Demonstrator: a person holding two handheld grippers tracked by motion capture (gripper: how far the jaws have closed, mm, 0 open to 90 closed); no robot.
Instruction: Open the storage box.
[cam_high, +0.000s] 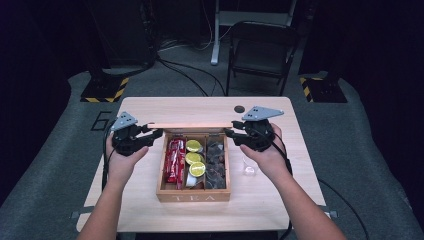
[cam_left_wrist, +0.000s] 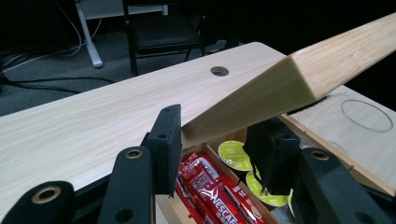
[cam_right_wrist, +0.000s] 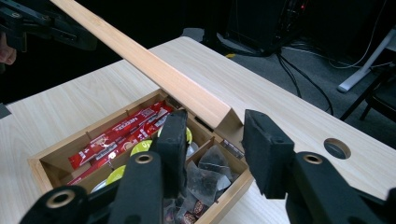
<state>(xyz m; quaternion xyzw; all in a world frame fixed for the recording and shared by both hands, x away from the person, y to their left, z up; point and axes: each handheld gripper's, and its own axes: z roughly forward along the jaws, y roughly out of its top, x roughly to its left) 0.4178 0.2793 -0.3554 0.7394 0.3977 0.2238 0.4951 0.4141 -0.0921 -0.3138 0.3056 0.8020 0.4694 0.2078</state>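
Observation:
A wooden tea box (cam_high: 194, 196) stands in the middle of the table with its lid (cam_high: 190, 125) raised at the back. Its compartments hold red sachets (cam_high: 175, 160), yellow-green capsules (cam_high: 195, 159) and dark tea bags (cam_high: 216, 160). My left gripper (cam_high: 156, 134) grips the lid's left end, and my right gripper (cam_high: 229, 133) grips its right end. In the left gripper view the lid (cam_left_wrist: 299, 79) fills the gap between the left gripper's (cam_left_wrist: 215, 135) jaws. In the right gripper view the lid's (cam_right_wrist: 154, 70) corner sits between the right gripper's (cam_right_wrist: 215, 130) jaws, above the box (cam_right_wrist: 42, 168).
A small clear glass (cam_high: 248, 167) stands on the table just right of the box, under my right hand. A round hole (cam_high: 239, 109) is in the tabletop at the back. A folding chair (cam_high: 260, 50) and cables are on the floor beyond the table.

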